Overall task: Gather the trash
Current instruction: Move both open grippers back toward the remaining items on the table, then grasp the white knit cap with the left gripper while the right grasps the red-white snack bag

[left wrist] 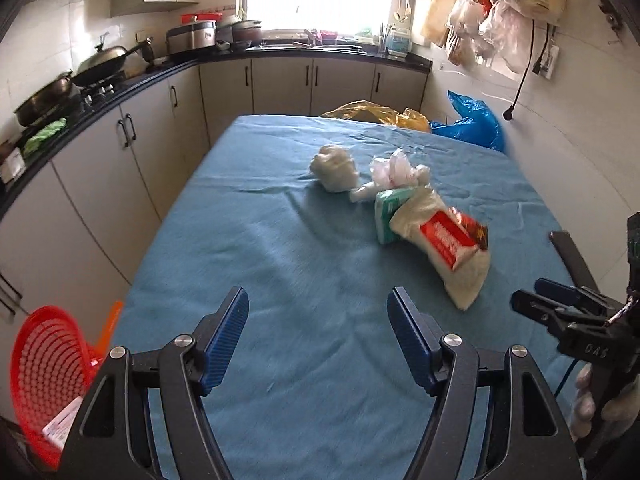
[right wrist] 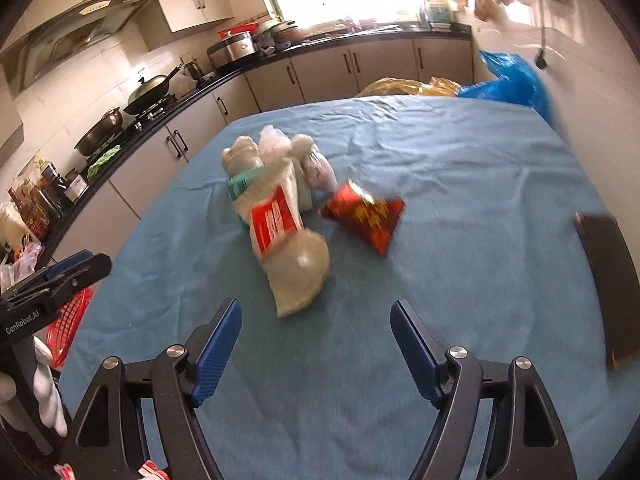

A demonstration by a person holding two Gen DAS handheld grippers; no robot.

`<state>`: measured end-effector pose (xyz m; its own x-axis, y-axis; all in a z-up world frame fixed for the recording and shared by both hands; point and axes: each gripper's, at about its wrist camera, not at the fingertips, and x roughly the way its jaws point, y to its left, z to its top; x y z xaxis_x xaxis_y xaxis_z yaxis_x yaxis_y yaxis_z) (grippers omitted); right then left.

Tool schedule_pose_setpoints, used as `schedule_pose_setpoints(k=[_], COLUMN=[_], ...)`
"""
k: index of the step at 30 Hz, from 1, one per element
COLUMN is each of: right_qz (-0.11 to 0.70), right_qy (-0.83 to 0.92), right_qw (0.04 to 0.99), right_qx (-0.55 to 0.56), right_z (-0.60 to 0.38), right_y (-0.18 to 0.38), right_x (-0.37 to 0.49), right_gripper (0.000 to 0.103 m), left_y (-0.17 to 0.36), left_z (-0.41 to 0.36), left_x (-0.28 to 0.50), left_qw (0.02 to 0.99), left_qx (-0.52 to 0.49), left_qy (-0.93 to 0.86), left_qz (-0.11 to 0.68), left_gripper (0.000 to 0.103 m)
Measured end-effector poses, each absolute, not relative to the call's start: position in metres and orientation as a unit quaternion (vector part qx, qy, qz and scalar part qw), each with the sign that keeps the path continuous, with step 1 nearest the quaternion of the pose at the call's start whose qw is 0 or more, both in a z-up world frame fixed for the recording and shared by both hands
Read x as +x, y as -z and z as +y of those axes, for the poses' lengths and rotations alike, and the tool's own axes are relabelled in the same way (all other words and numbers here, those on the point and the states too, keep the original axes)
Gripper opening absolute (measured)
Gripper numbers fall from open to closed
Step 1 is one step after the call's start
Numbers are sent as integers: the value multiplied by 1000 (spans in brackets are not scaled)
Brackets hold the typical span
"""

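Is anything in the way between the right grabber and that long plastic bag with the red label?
Nothing visible. The right gripper is open and empty, and only bare blue tablecloth lies between its fingers and the plastic bag. The red snack packet sits off to the side.

We count two grippers, the left gripper [left wrist: 318,336] and the right gripper [right wrist: 316,346], over one blue-clothed surface [right wrist: 460,184] bearing one red snack packet [right wrist: 364,216], one green-and-white carton [left wrist: 384,216], four pale plastic bags [right wrist: 296,276], and one red basket [left wrist: 44,364] beside it.
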<state>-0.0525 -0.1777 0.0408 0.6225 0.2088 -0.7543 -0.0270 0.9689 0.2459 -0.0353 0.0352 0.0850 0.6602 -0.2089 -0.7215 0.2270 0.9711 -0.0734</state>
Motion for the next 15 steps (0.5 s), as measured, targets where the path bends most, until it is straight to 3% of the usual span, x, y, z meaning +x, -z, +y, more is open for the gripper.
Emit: schedule_pose_setpoints(k=[8, 11, 12, 13, 15], right_qz=[427, 436, 438, 442, 448], right_qy=[-88, -84, -84, -83, -87], right_qw=[898, 894, 893, 891, 888], right_qx=[57, 60, 60, 56, 54], right_z=[-135, -129, -128, -127, -127], right_y=[-24, -8, -6, -4, -1], right_x=[15, 23, 24, 25, 26], right_gripper=[82, 82, 75, 57, 57], left_y=[-86, -87, -86, -85, -81], left_z=[30, 32, 31, 31, 25], left_x=[14, 50, 62, 72, 93], left_qw=[915, 914, 914, 913, 911], left_qx=[-1, -22, -29, -33, -38], left_qy=[109, 99, 97, 97, 95], left_qz=[388, 393, 393, 395, 400], left_gripper=[71, 78, 78, 78, 79])
